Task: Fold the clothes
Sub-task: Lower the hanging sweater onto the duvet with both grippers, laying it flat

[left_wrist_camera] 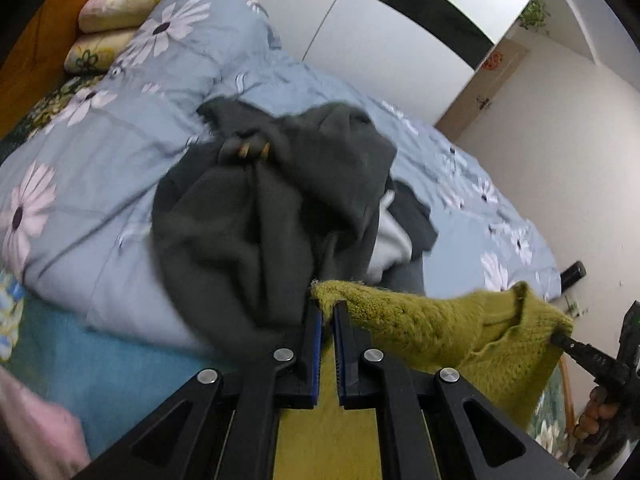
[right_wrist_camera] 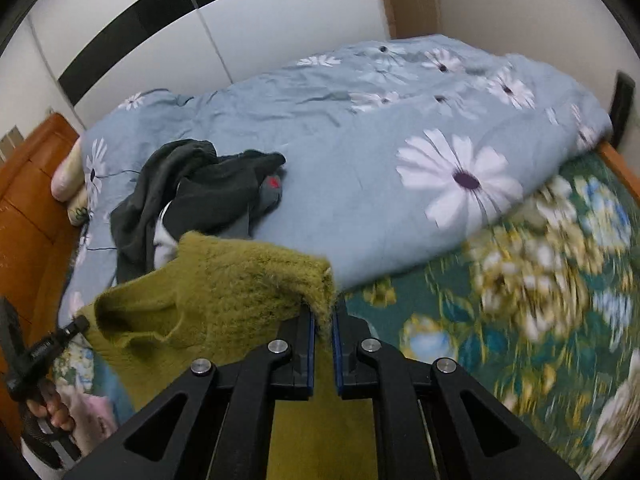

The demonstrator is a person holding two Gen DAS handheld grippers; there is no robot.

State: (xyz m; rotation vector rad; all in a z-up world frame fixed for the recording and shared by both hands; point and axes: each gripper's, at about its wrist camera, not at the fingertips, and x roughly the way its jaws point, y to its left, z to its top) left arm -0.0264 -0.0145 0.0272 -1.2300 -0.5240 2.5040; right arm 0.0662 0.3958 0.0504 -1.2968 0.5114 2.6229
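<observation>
An olive-green fuzzy sweater (left_wrist_camera: 448, 324) hangs stretched between my two grippers above the near edge of the bed. My left gripper (left_wrist_camera: 328, 312) is shut on one top corner of it. My right gripper (right_wrist_camera: 323, 312) is shut on the other top corner (right_wrist_camera: 320, 280). The sweater's neck opening (right_wrist_camera: 136, 320) sags between them and the body hangs down below the fingers. In the left wrist view the right gripper (left_wrist_camera: 560, 338) shows at the far right, holding the sweater's edge. In the right wrist view the left gripper (right_wrist_camera: 82, 324) shows at the lower left.
A pile of dark grey clothes (left_wrist_camera: 272, 200) with a white piece lies on the blue daisy-print duvet (right_wrist_camera: 360, 160). Pillows (left_wrist_camera: 116, 12) sit by the wooden headboard. A green floral sheet (right_wrist_camera: 520, 300) covers the near side. White wardrobe doors (left_wrist_camera: 380, 40) stand behind the bed.
</observation>
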